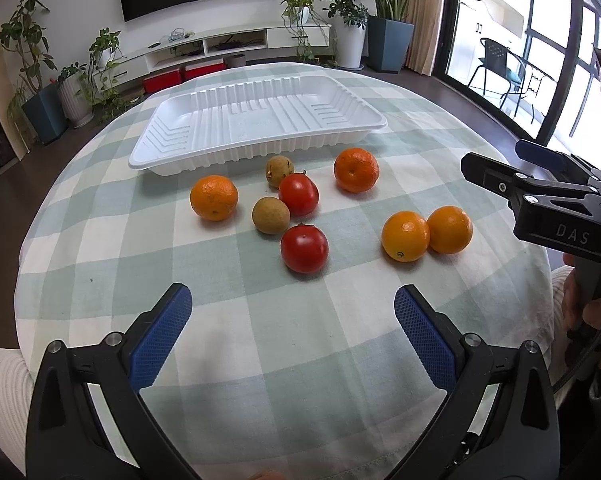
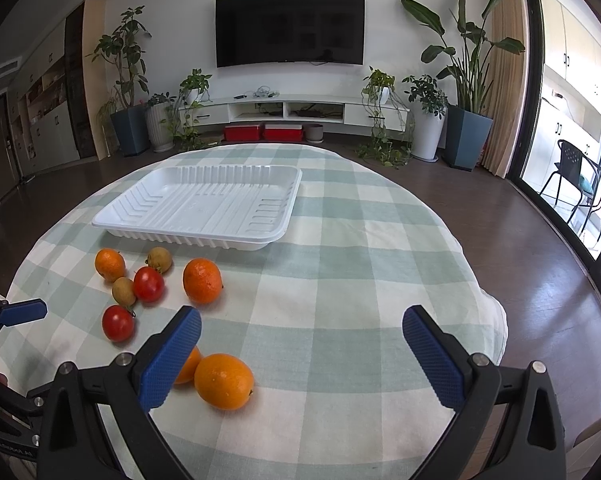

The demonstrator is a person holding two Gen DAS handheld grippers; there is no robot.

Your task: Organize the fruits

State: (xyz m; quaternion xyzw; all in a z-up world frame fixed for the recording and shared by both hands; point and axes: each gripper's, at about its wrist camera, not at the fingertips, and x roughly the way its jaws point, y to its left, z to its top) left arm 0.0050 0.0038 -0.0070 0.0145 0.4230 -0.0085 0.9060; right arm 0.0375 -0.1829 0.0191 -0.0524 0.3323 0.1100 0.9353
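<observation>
Hovering low over checked cloth [image 1: 260,360], left gripper [image 1: 292,320] gapes wide, holding nothing. Right gripper [image 2: 302,344] also spread wide, empty. Oranges [image 1: 214,197], tomatoes [image 1: 304,249] and brown fruits [image 1: 271,215] lie loose mid-frame, just below white tray [image 1: 180,152] at upper centre. Two oranges [image 2: 223,381] touch, lower left in right view.

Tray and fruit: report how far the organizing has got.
Done: nothing yet; the white tray holds no fruit. In hand: nothing; the left tool and right tool are both open above the cloth. Left: all eight pieces, four oranges including the touching pair, two tomatoes and two small brown fruits, lie on the checked cloth.
</observation>
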